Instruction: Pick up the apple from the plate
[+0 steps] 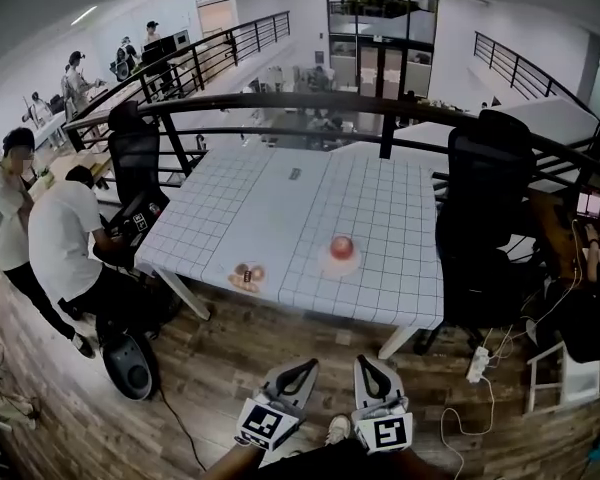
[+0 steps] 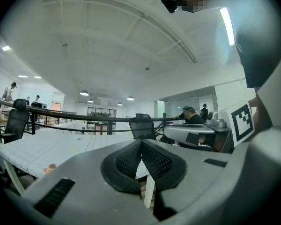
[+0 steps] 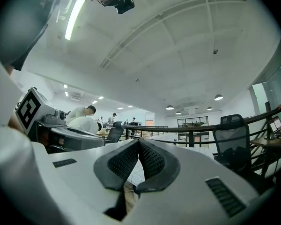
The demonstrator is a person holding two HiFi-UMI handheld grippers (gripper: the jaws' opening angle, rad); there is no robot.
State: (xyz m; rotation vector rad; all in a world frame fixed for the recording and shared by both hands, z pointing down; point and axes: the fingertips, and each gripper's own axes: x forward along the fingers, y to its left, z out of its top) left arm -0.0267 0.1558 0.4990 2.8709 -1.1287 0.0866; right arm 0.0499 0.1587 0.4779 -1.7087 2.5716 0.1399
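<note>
Fingers (image 3: 152,159) closed, empty; apple (image 1: 342,246) small, plate (image 1: 340,264) faint.

One table (image 1: 280,203) holds two plates (image 1: 342,270) (image 1: 248,290) and one apple (image 1: 342,246); two claws (image 1: 307,365) (image 1: 364,361), two black chairs (image 1: 135,158) (image 1: 490,193) nearby.

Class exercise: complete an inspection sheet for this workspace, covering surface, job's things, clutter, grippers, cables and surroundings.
Surface: white grid-lined table.
Job's things: red round apple sitting on a pale round plate, untouched.
Clutter: small pale dish of brownish items; small dark object farther back.
Grippers: left gripper and right gripper both shut, empty, short of the table.
Cables: white power strip with white cable, black cable, on wooden floor.
Surroundings: black office chairs, black railing, people at left.
</note>
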